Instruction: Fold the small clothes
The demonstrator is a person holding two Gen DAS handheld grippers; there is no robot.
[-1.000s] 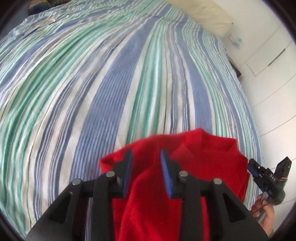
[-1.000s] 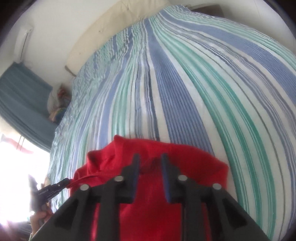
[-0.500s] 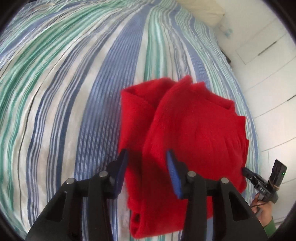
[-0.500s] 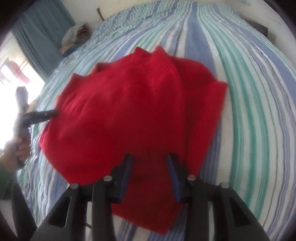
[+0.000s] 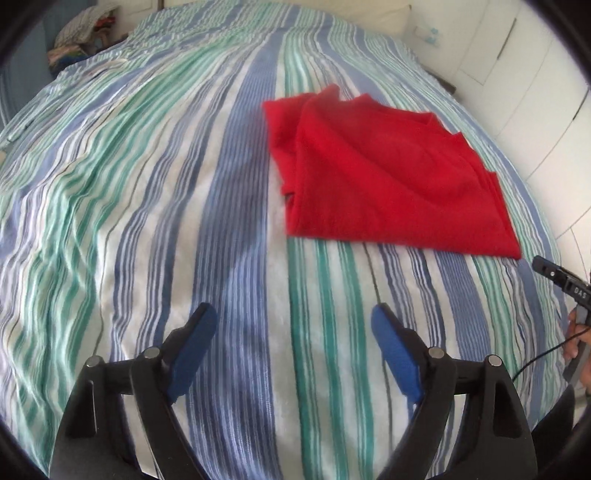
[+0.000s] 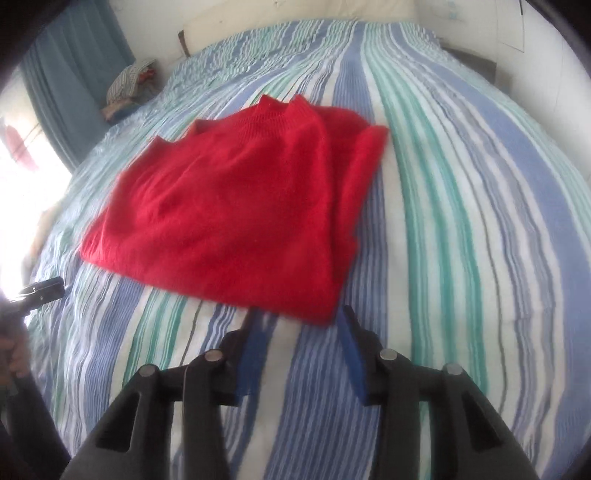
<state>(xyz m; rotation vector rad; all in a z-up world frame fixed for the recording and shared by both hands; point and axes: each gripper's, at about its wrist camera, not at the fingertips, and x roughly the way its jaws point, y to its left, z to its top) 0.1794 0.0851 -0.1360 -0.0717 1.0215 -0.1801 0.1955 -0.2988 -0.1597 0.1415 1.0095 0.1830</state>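
A small red knitted garment (image 5: 384,177) lies folded flat on the striped bedspread (image 5: 147,192); it also shows in the right wrist view (image 6: 236,206). My left gripper (image 5: 291,321) is open and empty, hovering over the bedspread well short of the garment's near edge. My right gripper (image 6: 299,321) is open and empty, its fingertips just short of the garment's near right corner. The right gripper also shows at the right edge of the left wrist view (image 5: 561,280), and the left gripper at the left edge of the right wrist view (image 6: 40,291).
A pile of clothes (image 6: 129,85) sits at the bed's far left by a blue curtain (image 6: 70,74). A cream pillow or headboard (image 6: 295,18) lies at the far end. White cupboard doors (image 5: 532,85) stand along the right of the bed.
Both grippers let go of the red garment, opened wide and pulled back toward me. The garment now lies folded flat on the bed.
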